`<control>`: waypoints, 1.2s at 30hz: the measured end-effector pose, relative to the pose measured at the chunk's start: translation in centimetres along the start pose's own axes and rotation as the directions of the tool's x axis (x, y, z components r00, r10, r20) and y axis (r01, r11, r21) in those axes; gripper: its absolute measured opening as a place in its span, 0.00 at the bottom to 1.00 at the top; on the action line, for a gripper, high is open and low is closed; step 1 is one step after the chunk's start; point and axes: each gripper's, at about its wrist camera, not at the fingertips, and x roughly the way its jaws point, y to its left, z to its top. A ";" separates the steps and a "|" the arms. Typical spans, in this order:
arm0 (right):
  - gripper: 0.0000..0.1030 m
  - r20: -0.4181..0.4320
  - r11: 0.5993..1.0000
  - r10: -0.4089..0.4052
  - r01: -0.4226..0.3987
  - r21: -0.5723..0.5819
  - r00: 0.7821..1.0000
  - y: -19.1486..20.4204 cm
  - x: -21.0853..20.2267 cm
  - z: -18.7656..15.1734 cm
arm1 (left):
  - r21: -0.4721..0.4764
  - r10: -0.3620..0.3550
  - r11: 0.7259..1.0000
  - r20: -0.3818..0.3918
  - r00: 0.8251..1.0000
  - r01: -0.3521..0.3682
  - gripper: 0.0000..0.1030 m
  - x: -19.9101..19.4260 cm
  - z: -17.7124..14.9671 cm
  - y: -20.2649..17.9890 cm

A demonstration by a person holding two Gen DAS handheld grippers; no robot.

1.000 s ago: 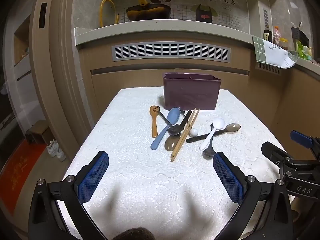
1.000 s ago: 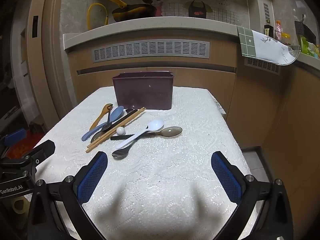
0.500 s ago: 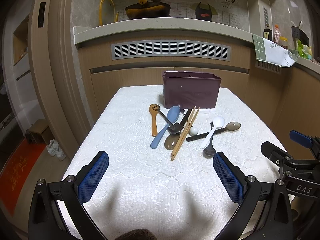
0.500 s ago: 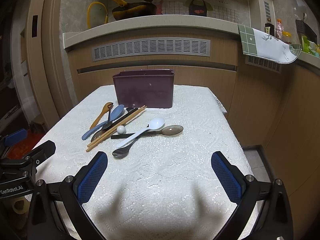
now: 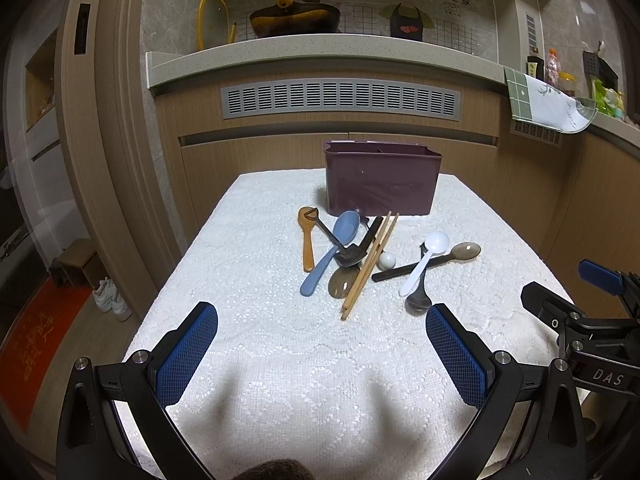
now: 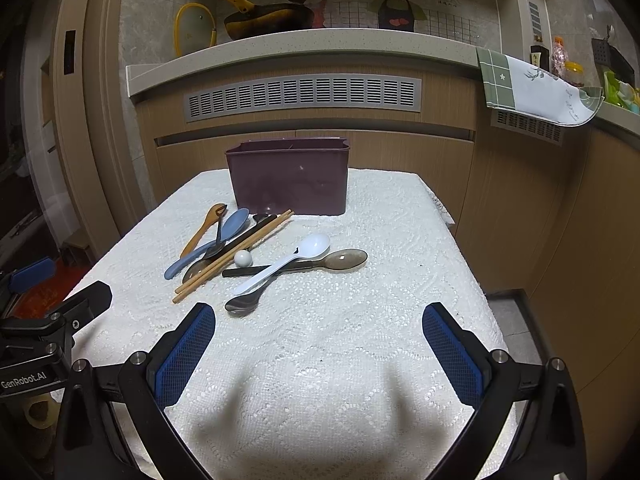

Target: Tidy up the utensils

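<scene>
A purple utensil holder stands at the far side of the table, also in the right wrist view. In front of it lies a loose pile: a brown spoon, a blue spoon, wooden chopsticks, a white spoon, a smoky translucent spoon, dark spoons and a small white ball. My left gripper is open and empty, above the near table. My right gripper is open and empty, to the right of the left gripper.
The table carries a white lace cloth. A wooden counter with a grey vent runs behind it. The right gripper shows in the left wrist view. The floor drops off past the table's right edge.
Both grippers have tilted or drawn slightly, so the scene sits a little lower and nearer. Nothing on the table has moved. Both grippers stay open.
</scene>
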 end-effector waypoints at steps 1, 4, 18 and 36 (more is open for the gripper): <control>1.00 0.000 1.000 0.000 0.000 0.000 1.000 0.0 0.0 0.0 | 0.000 0.000 1.000 0.000 1.000 0.000 1.00 0.0 -0.1 0.0; 1.00 -0.001 1.000 0.000 0.000 0.000 1.000 0.0 0.0 0.0 | 0.000 0.000 1.000 -0.001 1.000 0.000 1.00 0.0 0.0 0.0; 1.00 -0.010 1.000 0.005 -0.005 0.002 1.000 0.0 0.2 -0.1 | 0.006 0.002 1.000 -0.012 1.000 -0.001 1.00 0.0 -0.5 -0.2; 1.00 -0.013 1.000 0.008 -0.008 0.002 1.000 0.0 0.3 -0.1 | 0.006 0.002 1.000 -0.017 1.000 -0.002 1.00 0.1 -0.3 -0.2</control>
